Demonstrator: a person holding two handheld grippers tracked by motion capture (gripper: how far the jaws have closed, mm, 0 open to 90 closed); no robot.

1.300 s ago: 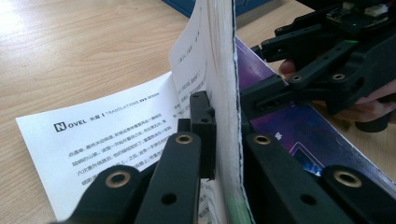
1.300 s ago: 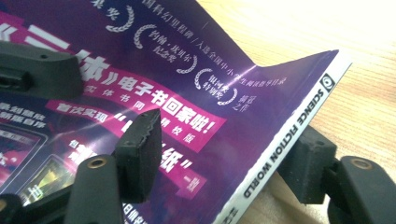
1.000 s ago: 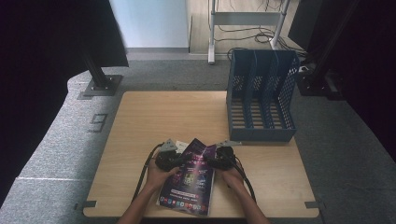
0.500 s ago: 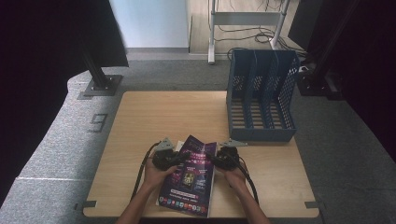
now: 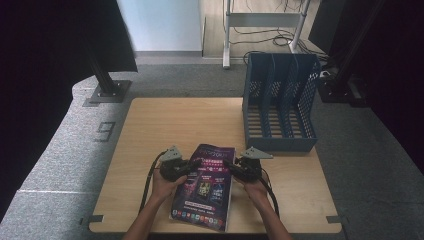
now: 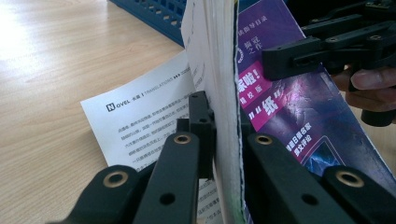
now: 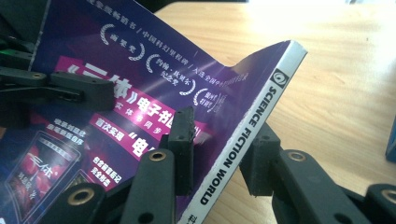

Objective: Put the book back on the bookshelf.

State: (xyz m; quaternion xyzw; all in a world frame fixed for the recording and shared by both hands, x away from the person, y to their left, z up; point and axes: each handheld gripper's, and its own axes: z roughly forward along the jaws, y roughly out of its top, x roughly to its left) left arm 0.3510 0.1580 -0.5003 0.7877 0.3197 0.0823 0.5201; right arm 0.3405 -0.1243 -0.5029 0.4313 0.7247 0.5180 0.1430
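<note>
A purple magazine [image 5: 204,189] with "SCIENCE FICTION WORLD" on its spine [image 7: 243,140] is held over the table's near edge between both grippers. My left gripper [image 5: 194,164] is shut on its left page edge [image 6: 224,70], the pads pinching the stack of pages. My right gripper [image 5: 229,166] has just been closing; its jaws now clamp the spine side, one pad [image 7: 184,135] on the cover and one beneath. That side is raised off the wood. A white printed page [image 6: 140,119] lies under the magazine.
A blue slotted file rack [image 5: 280,105] stands at the table's far right. The wooden table [image 5: 170,125] has bare surface to the left and behind. Cables trail back from both grippers along the person's forearms [image 5: 150,220].
The right gripper has closed on the magazine's spine side and risen a little, lifting that edge. The left gripper keeps its hold in the same place.
</note>
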